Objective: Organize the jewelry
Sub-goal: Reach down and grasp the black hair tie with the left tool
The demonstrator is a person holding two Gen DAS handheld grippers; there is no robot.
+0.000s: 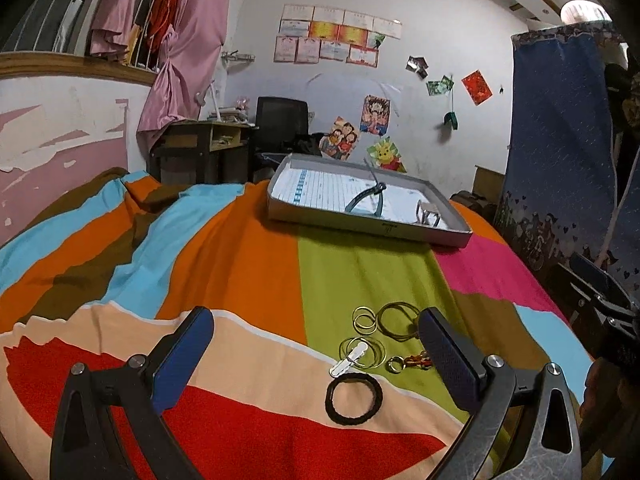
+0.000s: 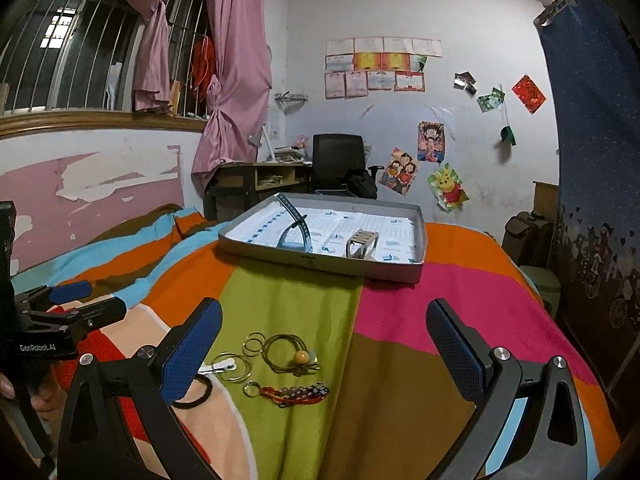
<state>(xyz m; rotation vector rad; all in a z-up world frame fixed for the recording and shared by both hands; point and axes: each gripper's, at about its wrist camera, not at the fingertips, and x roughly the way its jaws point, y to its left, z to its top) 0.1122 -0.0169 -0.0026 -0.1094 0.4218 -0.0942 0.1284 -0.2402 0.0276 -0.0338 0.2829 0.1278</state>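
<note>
You are between pickups: both the left gripper and right gripper hover wide apart, holding nothing. The loose jewelry lies on the striped multicoloured bedspread between them: a black fabric ring, thin gold wire hoops and a red beaded keychain. The shallow grey cardboard tray beyond already holds 2 pieces. Next you likely close on 1 item. "GenRobot.AI" marks the left gripper's body.
</note>
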